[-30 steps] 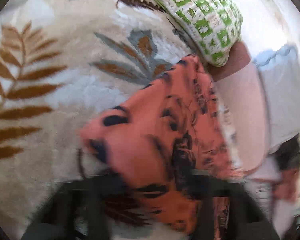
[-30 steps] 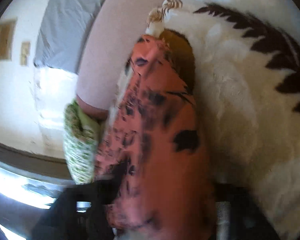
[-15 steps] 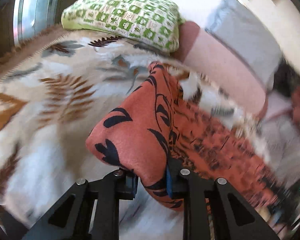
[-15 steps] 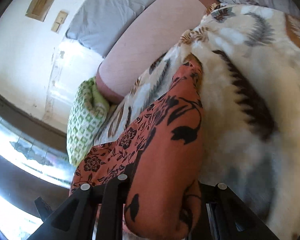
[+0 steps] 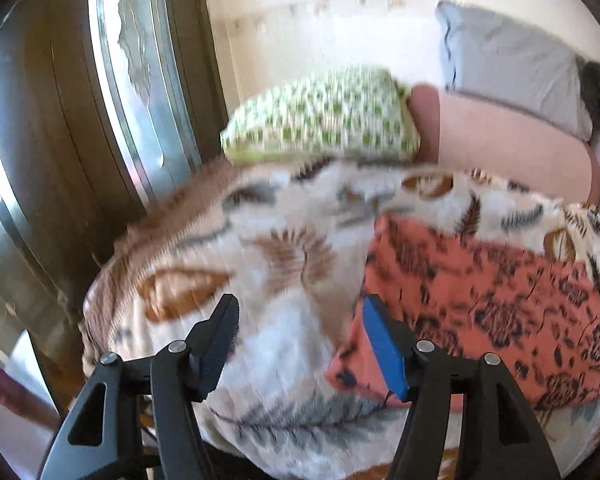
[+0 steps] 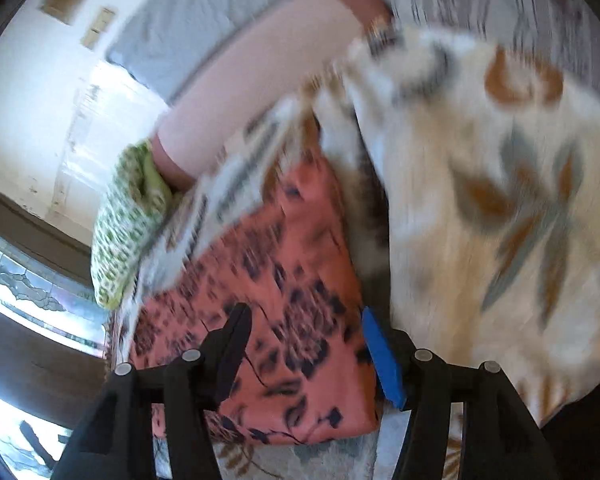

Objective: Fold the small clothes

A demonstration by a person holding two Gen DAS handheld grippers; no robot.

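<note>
Your two views are bright with daylight. In the left wrist view the light pours in from the window (image 5: pixel 140 80) at upper left, and the wall (image 5: pixel 320 12) beside it is washed out to near white. In the right wrist view the glare sits at the lower left edge. Motion blur smears the blanket (image 6: pixel 500 200) and the orange cloth (image 6: pixel 292 300) in both views, while your black fingers (image 5: pixel 220 344) stay fairly sharp. The fisheye lens bends straight lines near the rim, and the corners are black.
</note>
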